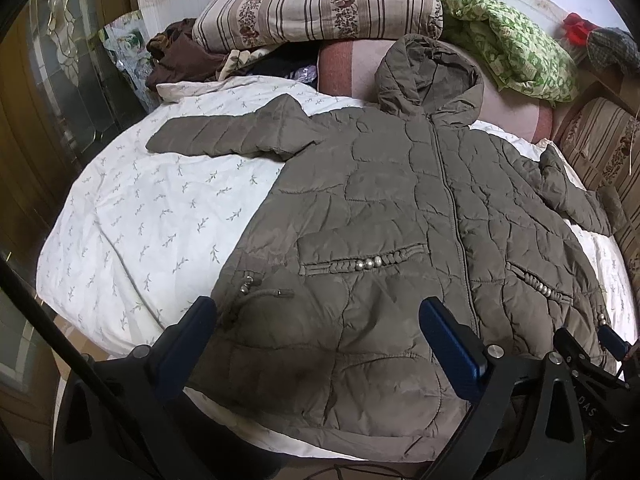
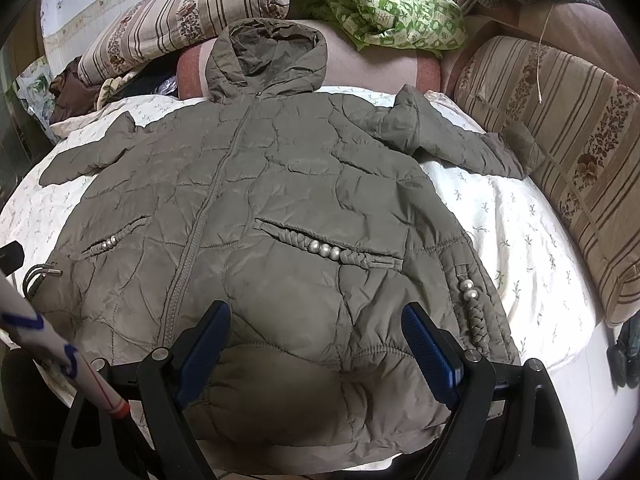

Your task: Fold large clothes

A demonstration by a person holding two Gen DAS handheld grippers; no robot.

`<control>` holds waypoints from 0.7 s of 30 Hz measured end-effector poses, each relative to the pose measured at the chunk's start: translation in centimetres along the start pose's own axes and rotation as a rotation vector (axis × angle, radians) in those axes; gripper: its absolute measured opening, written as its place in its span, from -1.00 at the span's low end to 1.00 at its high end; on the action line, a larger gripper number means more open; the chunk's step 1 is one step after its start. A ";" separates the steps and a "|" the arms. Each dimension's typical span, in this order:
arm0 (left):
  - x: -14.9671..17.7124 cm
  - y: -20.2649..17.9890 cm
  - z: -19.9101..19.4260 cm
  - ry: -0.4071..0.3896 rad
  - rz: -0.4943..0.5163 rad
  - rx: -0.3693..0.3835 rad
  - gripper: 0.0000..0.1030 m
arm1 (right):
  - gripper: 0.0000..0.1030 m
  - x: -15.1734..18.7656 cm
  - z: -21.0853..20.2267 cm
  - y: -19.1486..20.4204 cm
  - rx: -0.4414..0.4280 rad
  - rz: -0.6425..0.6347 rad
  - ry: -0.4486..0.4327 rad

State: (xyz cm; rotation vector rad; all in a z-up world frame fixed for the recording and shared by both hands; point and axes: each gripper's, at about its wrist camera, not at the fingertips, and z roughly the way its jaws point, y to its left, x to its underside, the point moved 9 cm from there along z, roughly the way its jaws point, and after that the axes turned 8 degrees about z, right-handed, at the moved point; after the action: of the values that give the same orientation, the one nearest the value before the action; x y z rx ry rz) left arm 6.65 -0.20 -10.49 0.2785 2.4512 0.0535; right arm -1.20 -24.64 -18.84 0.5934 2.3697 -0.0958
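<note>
An olive-brown quilted hooded jacket (image 1: pixel 384 216) lies front up and spread flat on the bed, zipped, hood toward the pillows, both sleeves stretched out to the sides. It also fills the right wrist view (image 2: pixel 280 200). My left gripper (image 1: pixel 318 312) is open, hovering over the jacket's hem on its left half, holding nothing. My right gripper (image 2: pixel 316 320) is open above the hem on the jacket's right half, also empty. The right gripper's tip shows at the edge of the left wrist view (image 1: pixel 610 338).
The jacket rests on a white leaf-print quilt (image 1: pixel 152 208). Striped pillows (image 1: pixel 320 4) and a green patterned cloth (image 1: pixel 516 44) lie at the head. Another striped cushion (image 2: pixel 568 140) lines the right side. A wooden wardrobe (image 1: pixel 36 128) stands left of the bed.
</note>
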 end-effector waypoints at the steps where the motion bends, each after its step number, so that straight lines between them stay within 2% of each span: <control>1: 0.1 0.0 0.1 0.005 -0.002 0.001 0.95 | 0.75 0.0 0.0 0.0 0.000 -0.001 0.001; 3: 0.3 0.1 0.5 0.016 -0.009 0.003 0.89 | 0.75 0.1 0.2 0.1 0.001 -0.003 0.004; 9: 0.7 1.1 1.2 0.033 -0.020 0.032 0.87 | 0.75 0.3 0.3 0.2 0.005 -0.010 0.011; 13: 0.3 5.6 1.9 0.021 -0.082 -0.022 0.87 | 0.75 0.2 0.3 0.1 0.009 -0.008 0.008; 17: 1.4 10.7 4.1 0.047 -0.154 -0.032 0.87 | 0.76 0.3 0.5 -0.6 0.017 0.013 0.013; 19: 2.5 11.3 5.9 0.090 -0.145 0.001 0.87 | 0.76 0.4 0.8 -0.8 0.019 0.025 0.026; 21: 3.8 10.6 7.7 0.142 -0.117 0.076 0.85 | 0.75 0.7 1.2 -0.7 0.013 0.027 0.043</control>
State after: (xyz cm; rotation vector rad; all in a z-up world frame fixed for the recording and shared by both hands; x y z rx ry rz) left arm 10.51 10.68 -17.68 0.1684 2.6091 -0.0728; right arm -1.25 -25.21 -20.23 0.6393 2.4032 -0.0871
